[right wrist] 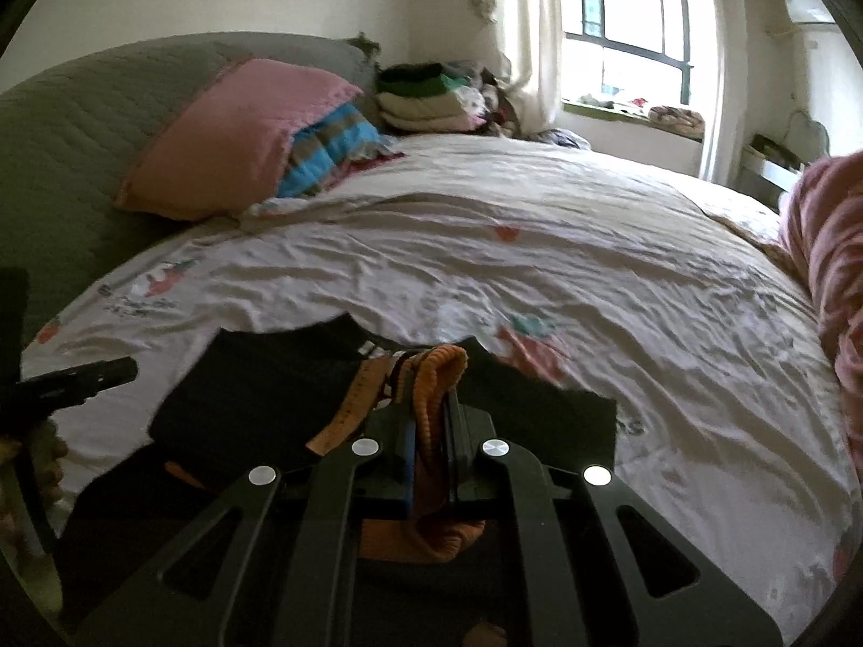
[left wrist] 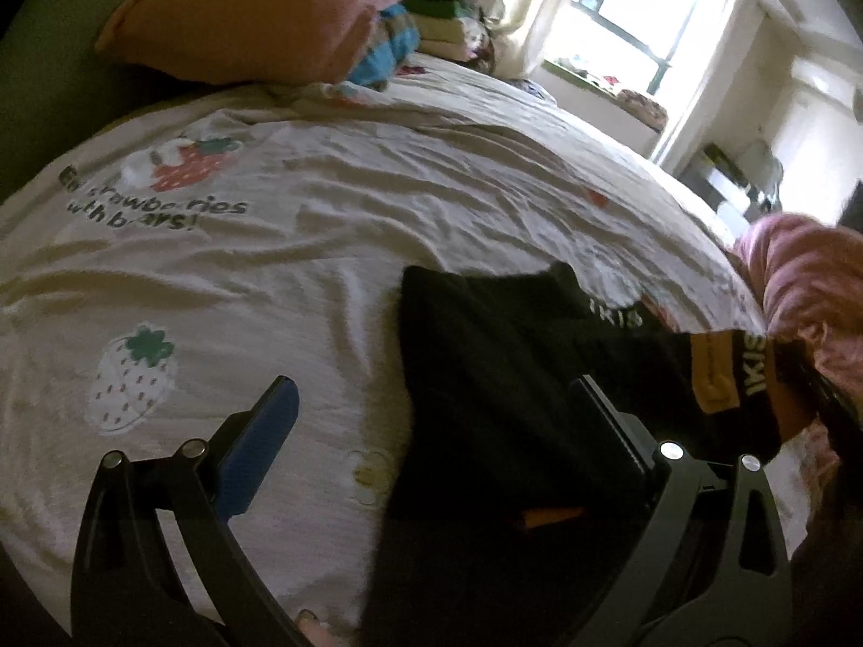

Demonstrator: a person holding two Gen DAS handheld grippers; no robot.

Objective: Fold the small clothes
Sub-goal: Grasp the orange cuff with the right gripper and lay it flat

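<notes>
A small black garment [left wrist: 512, 377] with an orange waistband [left wrist: 712, 377] lies on the cream strawberry-print bed sheet [left wrist: 269, 269]. My left gripper [left wrist: 431, 399] hovers over its left edge, open wide, with the blue-padded finger [left wrist: 259, 442] above bare sheet and the other finger above the black cloth. In the right wrist view my right gripper [right wrist: 431, 415] is shut on the orange waistband [right wrist: 437, 377] and holds that edge of the black garment [right wrist: 259, 393] up off the sheet [right wrist: 539, 269]. The left gripper's tip [right wrist: 81, 377] shows at the far left.
A pink pillow [right wrist: 242, 135] and a blue striped blanket [right wrist: 329, 151] lean on the grey headboard [right wrist: 81, 135]. Folded clothes [right wrist: 426, 91] are stacked at the far corner, by the window [right wrist: 631, 27]. Pink striped fabric [right wrist: 830, 269] bounds the right side.
</notes>
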